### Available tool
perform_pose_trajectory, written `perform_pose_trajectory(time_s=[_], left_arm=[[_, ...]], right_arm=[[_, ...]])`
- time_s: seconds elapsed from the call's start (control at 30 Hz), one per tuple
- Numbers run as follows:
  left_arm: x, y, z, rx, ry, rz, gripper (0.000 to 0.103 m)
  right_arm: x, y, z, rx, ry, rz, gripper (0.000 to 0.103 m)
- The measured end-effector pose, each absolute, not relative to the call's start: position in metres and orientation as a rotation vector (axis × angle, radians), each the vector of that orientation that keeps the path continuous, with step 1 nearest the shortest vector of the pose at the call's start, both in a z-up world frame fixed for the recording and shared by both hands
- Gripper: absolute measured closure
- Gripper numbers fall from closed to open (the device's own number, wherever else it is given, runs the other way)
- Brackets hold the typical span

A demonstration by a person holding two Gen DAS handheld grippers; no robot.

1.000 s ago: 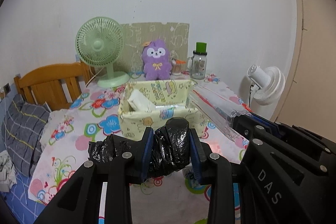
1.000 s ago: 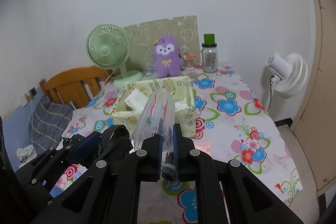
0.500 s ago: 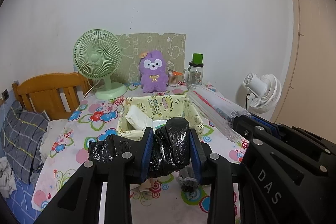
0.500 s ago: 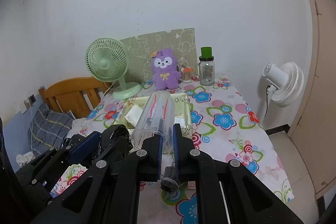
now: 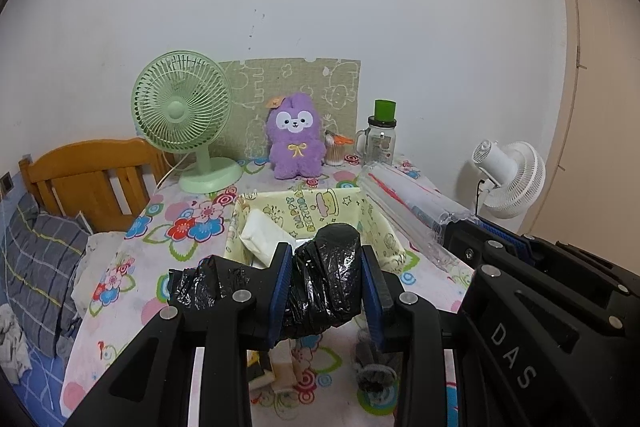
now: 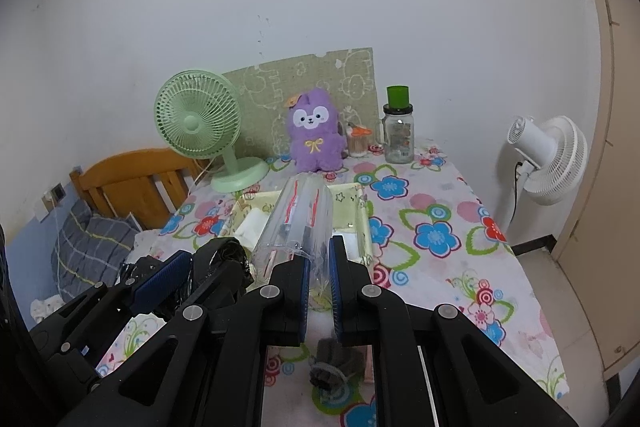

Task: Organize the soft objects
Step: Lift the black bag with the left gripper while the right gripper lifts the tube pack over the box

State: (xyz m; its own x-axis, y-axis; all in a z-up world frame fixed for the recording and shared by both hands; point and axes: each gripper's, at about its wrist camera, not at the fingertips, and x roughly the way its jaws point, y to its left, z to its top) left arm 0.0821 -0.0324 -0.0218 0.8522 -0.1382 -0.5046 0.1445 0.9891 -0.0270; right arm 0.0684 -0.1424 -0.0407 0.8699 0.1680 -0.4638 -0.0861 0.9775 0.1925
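My left gripper (image 5: 326, 279) is shut on a crumpled black plastic bag roll (image 5: 328, 275), held in the air just short of the yellow fabric basket (image 5: 304, 207). A white packet (image 5: 262, 233) lies inside that basket. My right gripper (image 6: 319, 271) is shut on the flat end of a clear plastic bag roll with red stripes (image 6: 298, 219), which sticks out over the basket (image 6: 352, 217). The left gripper (image 6: 168, 275) with the black bag (image 6: 224, 259) shows at the lower left of the right wrist view. A small grey soft item (image 6: 332, 367) lies on the table below both grippers.
On the flowered table (image 6: 440, 227), at the back, stand a green fan (image 5: 182, 115), a purple plush (image 5: 296, 139), a jar with a green lid (image 5: 382, 139) and a patterned board. A wooden bed frame (image 5: 92, 175) is at left, a white fan (image 6: 548, 159) at right.
Both grippers have risen and drawn back with their loads, so the basket and table look lower and farther. A grey item on the table has come into view beneath them.
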Motion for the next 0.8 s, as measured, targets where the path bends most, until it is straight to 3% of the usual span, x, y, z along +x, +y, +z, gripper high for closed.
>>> perform_pose_trajectory(time_s=[0.8], left_arm=[[0.183, -0.026, -0.047, 0.053, 0.609, -0.139, 0.070]], right_arm=[[0.181, -0.131, -0.065, 0.196, 0.601, 0.139, 0.090]])
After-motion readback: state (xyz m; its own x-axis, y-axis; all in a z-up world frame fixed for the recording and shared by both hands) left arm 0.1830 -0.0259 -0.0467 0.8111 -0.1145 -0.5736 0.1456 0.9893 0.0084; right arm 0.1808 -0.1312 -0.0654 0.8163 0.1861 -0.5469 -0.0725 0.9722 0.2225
